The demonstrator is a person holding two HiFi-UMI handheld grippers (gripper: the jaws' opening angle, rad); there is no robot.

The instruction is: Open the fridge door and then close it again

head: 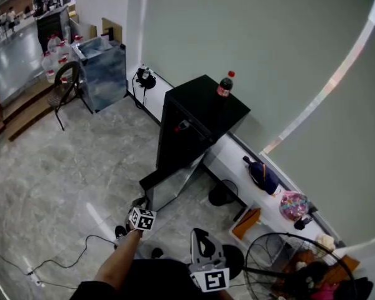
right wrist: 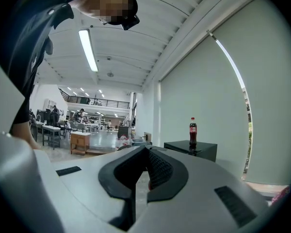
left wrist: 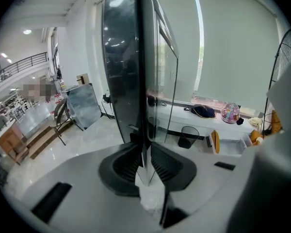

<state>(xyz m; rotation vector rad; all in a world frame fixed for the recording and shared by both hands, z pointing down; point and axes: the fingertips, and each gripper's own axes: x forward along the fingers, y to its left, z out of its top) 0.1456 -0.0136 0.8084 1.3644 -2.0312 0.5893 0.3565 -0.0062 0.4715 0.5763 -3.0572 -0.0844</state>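
A black mini fridge [head: 203, 114] stands against the wall with a cola bottle [head: 225, 84] on top. Its glass door [head: 175, 183] is swung open toward me. My left gripper [head: 140, 204] is at the door's free edge. In the left gripper view the thin door edge [left wrist: 141, 81] runs straight between the jaws, and the left gripper [left wrist: 144, 165] is shut on it. My right gripper [head: 201, 235] is held level away from the fridge. In the right gripper view it [right wrist: 146, 173] is shut on nothing, with the fridge top [right wrist: 191, 148] and the bottle [right wrist: 193, 131] beyond.
A low white ledge [head: 237, 161] runs along the wall behind the fridge, bearing a dark bag [head: 262, 175] and a colourful bag [head: 294, 205]. A black bin [head: 222, 195] and a wire fan [head: 294, 267] stand at the right. A cable [head: 62, 255] lies on the floor; a chair [head: 65, 86] is far left.
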